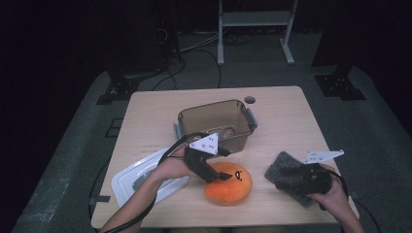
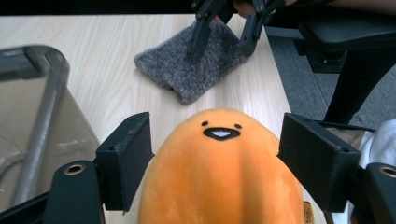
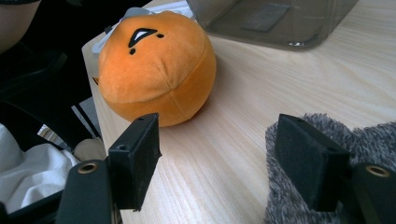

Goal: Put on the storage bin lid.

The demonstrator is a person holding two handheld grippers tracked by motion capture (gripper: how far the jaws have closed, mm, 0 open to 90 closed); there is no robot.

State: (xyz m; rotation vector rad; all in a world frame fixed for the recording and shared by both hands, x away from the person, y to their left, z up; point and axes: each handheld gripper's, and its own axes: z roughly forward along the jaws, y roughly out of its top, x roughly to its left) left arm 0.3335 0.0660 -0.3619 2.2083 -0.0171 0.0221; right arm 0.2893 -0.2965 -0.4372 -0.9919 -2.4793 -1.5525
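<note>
Plush toy: round, orange, soft, set near the table's front edge.
Left gripper: jaws released, straddling it.
Right gripper: unclenched over fuzzy grey cloth.

The left forearm reaches in from below, its hand tilting the left claw forward and down with the 2 jaws spread apart. The right hand holds the right claw low, pointing left, jaws also wide.

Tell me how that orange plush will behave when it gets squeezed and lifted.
The orange plush looks soft and stuffed, so it will probably squash between the open left hand-held gripper jaws. It is likely light. Its domed shape might rock or roll if nudged.
</note>
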